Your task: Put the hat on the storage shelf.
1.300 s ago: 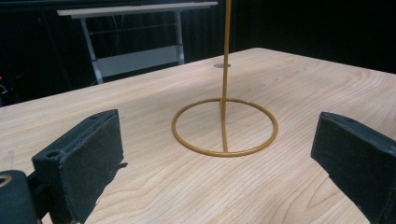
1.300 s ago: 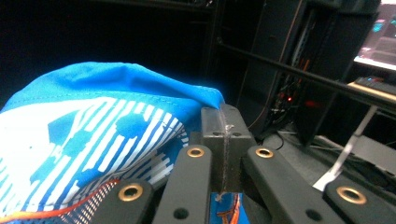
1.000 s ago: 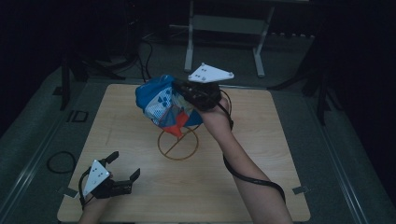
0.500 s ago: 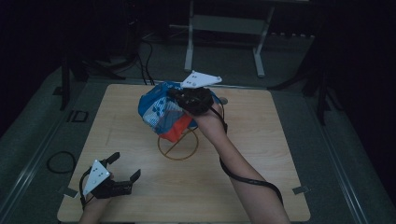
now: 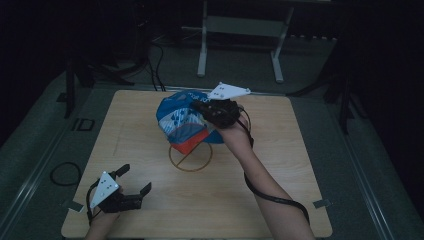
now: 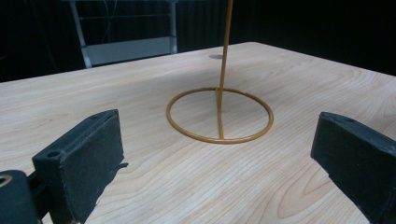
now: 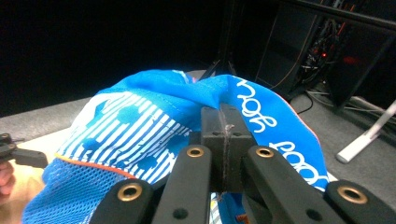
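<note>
The right gripper (image 5: 200,111) is clamped on a fold of a blue, white and orange cap (image 5: 181,122), its jaws pressed together on the fabric, and holds the cap in the air over the middle of the wooden worktop (image 5: 280,165), right above the ring base of a golden wire stand (image 5: 190,157). The left gripper (image 5: 136,181) rests at the near left corner of the worktop, well apart from the stand, its jaws spread wide with nothing between them.
</note>
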`<state>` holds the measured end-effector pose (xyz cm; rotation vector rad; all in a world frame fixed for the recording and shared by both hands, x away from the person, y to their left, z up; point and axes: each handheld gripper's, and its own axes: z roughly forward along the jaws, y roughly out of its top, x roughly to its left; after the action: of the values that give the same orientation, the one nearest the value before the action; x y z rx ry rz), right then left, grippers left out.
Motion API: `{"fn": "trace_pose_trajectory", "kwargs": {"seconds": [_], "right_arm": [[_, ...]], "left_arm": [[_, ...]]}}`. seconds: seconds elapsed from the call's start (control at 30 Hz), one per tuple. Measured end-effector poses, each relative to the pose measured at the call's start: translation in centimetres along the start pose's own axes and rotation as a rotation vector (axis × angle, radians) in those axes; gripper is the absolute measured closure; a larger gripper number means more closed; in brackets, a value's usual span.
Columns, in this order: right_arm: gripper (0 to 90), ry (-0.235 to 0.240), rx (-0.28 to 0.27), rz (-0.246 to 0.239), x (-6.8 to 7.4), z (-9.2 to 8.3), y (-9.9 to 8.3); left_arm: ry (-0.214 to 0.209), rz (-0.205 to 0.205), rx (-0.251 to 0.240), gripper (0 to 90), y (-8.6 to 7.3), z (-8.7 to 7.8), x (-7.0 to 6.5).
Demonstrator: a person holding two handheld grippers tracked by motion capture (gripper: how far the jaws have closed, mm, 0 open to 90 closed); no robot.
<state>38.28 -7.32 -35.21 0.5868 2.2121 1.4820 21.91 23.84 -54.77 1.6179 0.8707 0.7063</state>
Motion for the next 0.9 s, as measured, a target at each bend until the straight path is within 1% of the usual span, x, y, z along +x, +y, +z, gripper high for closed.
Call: {"fn": "trace_pose_trajectory", "kwargs": {"seconds": [0.03, 0.1, 0.23, 0.33, 0.5, 0.77, 0.83, 0.9], "right_arm": [[84.0, 0.005, -0.004, 0.008, -0.1, -0.1, -0.1], [81.4, 0.017, -0.007, 0.018, -0.3, -0.2, -0.2], [75.7, 0.009, 0.000, 0.015, -0.4, -0.1, -0.4], [71.2, 0.006, -0.007, 0.028, -0.6, -0.1, -0.6], [68.1, 0.006, -0.005, 0.047, -1.0, -0.5, -1.1], [68.3, 0.018, -0.001, 0.058, -1.3, -0.6, -1.5], [65.1, 0.016, -0.005, 0.063, -1.2, -0.8, -1.6], [59.5, 0.020, -0.016, 0.068, -1.2, -1.1, -1.7]], "left_arm": [[0.000, -0.001, -0.001, 2.8, 0.0, 0.0, 0.0], [0.002, -0.005, 0.001, 2.8, 0.0, 0.1, 0.0], [-0.002, -0.003, 0.006, 2.8, -0.1, 0.1, -0.1], [-0.001, -0.001, 0.010, 2.8, -0.2, 0.1, 0.0], [0.001, -0.010, 0.004, 2.8, -0.2, 0.0, 0.1], [0.000, -0.012, 0.008, 2.8, -0.2, 0.1, 0.1], [-0.005, -0.007, 0.010, 2.8, -0.3, 0.1, 0.0], [-0.005, -0.005, 0.011, 2.8, -0.3, 0.1, 0.0]]}}
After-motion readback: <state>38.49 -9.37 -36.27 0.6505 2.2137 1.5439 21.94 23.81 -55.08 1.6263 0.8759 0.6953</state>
